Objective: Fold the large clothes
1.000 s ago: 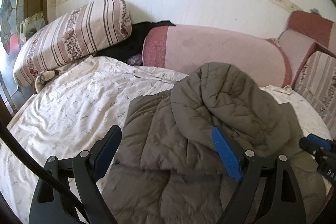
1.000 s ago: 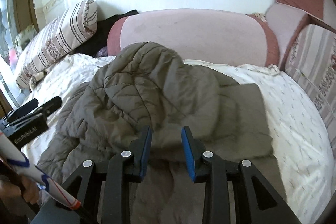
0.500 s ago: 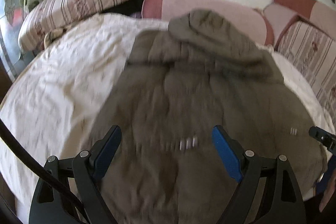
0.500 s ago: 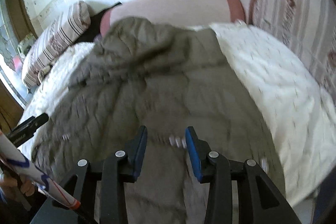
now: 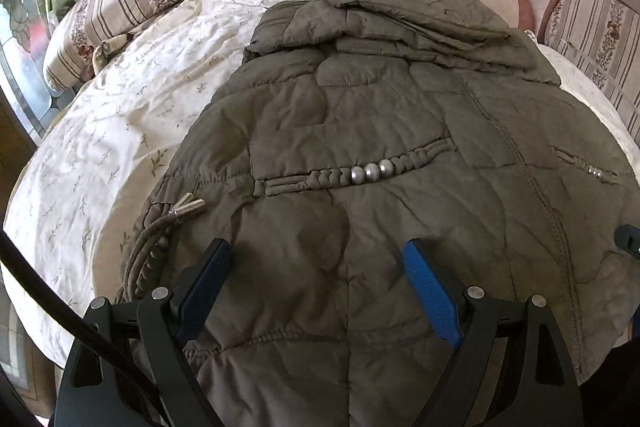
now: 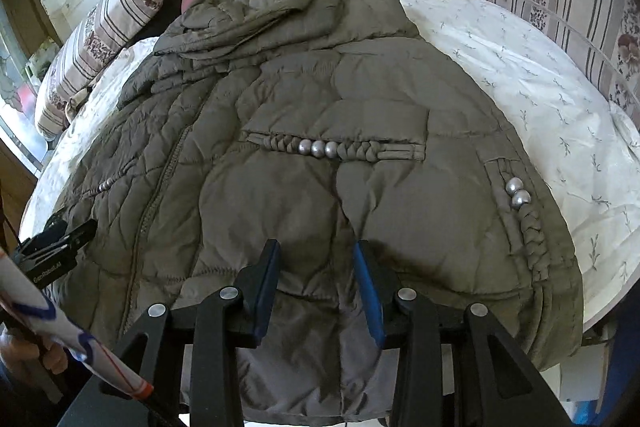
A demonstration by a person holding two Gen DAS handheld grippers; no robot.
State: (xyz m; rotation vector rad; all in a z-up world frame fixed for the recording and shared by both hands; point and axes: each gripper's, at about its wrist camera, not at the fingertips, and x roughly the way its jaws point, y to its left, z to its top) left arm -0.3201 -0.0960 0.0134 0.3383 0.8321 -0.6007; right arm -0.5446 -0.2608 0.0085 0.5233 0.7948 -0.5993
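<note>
Both tongs hang open above one olive quilted jacket (image 5: 360, 131) spread on the bed (image 5: 120, 131): left tongs (image 5: 316, 267) wide, right tongs (image 6: 316, 259) narrower, gripping nothing.

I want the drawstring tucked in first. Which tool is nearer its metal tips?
Left. The left tool sits just below and right of the metal tips at the jacket's left edge; the right tool is over the jacket's other half, across the zip.
</note>
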